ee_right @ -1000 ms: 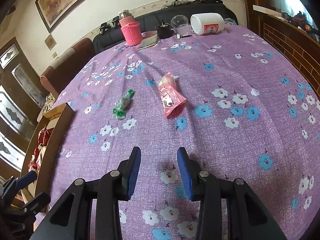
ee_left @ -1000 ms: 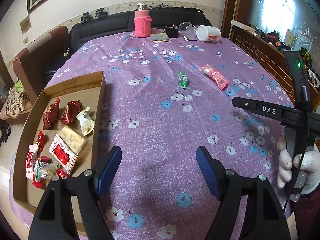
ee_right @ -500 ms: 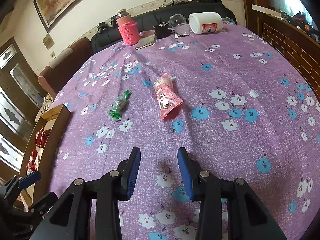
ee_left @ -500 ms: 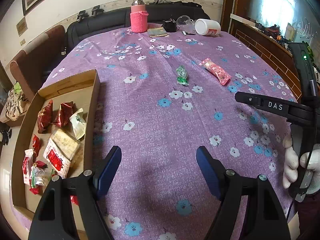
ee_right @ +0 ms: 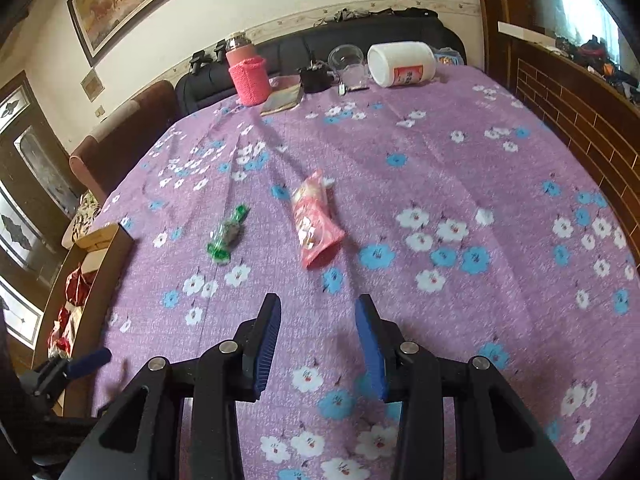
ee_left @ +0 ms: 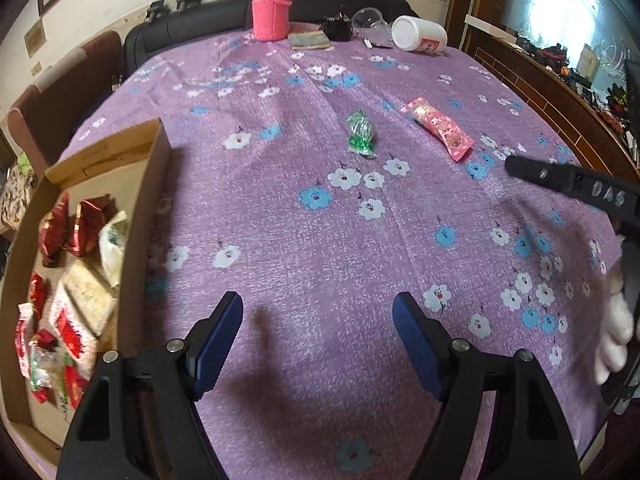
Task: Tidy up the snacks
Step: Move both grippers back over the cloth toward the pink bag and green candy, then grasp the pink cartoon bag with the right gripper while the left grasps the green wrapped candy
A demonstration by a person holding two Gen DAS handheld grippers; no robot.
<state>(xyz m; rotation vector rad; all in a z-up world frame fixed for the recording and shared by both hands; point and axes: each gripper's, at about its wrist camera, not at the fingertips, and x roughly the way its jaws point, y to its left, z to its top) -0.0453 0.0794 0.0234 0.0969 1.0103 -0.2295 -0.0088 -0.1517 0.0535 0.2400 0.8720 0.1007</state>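
A pink snack packet and a small green wrapped candy lie apart on the purple flowered tablecloth; both also show in the left wrist view, the packet right of the candy. A cardboard box at the table's left edge holds several red, white and beige snack packs. My left gripper is open and empty near the front edge, beside the box. My right gripper is open and empty, a short way in front of the pink packet.
At the table's far edge stand a pink-sleeved bottle, a booklet, a black object, a clear cup and a white jar on its side. A brick-patterned wooden cabinet runs along the right. A black sofa lies behind.
Both grippers have moved forward over the table, so the pink packet and green candy lie nearer. Both stay open and empty; nothing on the table has moved.
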